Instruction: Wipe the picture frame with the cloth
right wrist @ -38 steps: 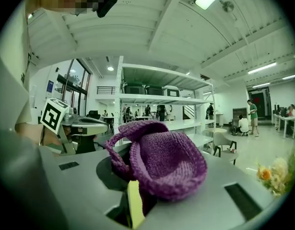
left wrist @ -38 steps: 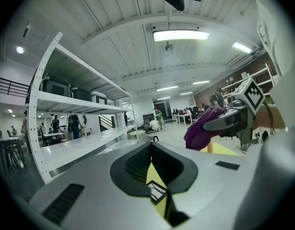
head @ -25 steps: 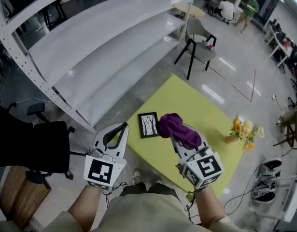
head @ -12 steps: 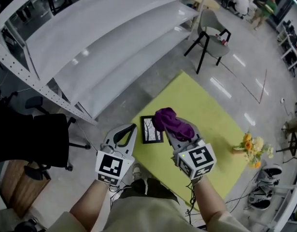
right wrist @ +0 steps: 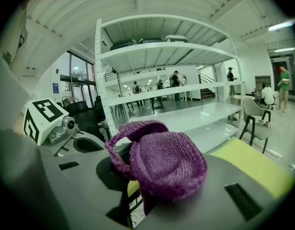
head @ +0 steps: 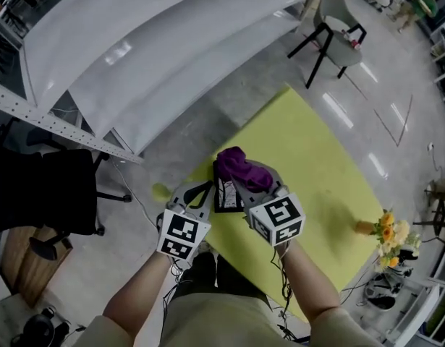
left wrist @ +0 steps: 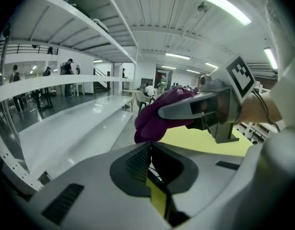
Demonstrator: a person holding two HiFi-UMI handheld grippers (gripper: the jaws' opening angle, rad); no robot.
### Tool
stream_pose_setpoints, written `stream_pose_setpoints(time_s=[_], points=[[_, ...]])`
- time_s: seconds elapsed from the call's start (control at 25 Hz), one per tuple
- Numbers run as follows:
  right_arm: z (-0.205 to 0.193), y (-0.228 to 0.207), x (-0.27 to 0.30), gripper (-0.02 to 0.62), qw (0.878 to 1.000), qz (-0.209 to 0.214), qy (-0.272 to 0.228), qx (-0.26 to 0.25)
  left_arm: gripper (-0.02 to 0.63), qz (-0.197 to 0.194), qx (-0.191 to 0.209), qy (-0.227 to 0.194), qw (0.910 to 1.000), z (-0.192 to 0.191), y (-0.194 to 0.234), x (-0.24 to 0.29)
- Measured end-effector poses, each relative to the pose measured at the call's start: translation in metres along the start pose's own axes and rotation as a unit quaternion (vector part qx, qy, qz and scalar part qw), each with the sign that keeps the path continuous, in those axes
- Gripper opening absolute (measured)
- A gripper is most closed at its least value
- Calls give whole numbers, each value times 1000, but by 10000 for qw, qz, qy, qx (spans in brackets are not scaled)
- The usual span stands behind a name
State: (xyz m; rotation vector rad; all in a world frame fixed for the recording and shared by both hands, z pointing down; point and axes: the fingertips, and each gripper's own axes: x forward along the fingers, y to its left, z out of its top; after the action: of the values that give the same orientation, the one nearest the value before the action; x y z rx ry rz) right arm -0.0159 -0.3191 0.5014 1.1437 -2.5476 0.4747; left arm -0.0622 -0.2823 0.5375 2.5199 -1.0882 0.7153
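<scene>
On the far left stand the long white metal shelves [head: 157, 35]. Next comes your left gripper [head: 208, 189], the grey one with the black-and-white marker cube. Its two jaws look pinched together on the left edge of the small black picture frame with the white tree drawing [head: 226, 194], so I think it is holding the frame steady for you. The frame is at the near left edge of the big yellow-green mat [head: 316, 157], right between your two grippers. I cannot tell if it rests on the mat or is lifted a little. Its long side runs from near to far. The fuzzy purple knitted cloth [head: 240, 168] covers the far end of the frame. Your right gripper [head: 249, 185], grey with its own marker cube, is squeezed tight on that cloth, and a soft bunch sticks out past the jaws. The frame lies just to the left of this gripper and a bit under it. In the right gripper view you can see a piece of the drawing below the cloth. This gripper has the cloth and is close to the frame, so I think it should do the wiping along the long side, from the far end towards you. Far to the right, well apart from all this, is a bunch of orange and yellow flowers [head: 392, 231].
</scene>
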Motion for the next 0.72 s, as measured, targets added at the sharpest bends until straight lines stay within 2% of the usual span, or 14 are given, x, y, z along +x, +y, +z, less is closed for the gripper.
stream_pose_setpoints(time_s=[0.2,0.44,0.56,0.72], points=[[-39,-1,27,101,9991,183,338,163,9,-203,-254,518,9981,-47,-4,33],[-81,0,49,102,9966,318,737,183,9,-466,-345,918,9941,-80,-10,58],[-99,1,55,103,9948,350,956,84,9,-550,-291,1159,9913,-95,-10,68],[-114,-5,56,103,9912,195,1288,-233,9,-565,-325,1246,9901,-101,-11,71]])
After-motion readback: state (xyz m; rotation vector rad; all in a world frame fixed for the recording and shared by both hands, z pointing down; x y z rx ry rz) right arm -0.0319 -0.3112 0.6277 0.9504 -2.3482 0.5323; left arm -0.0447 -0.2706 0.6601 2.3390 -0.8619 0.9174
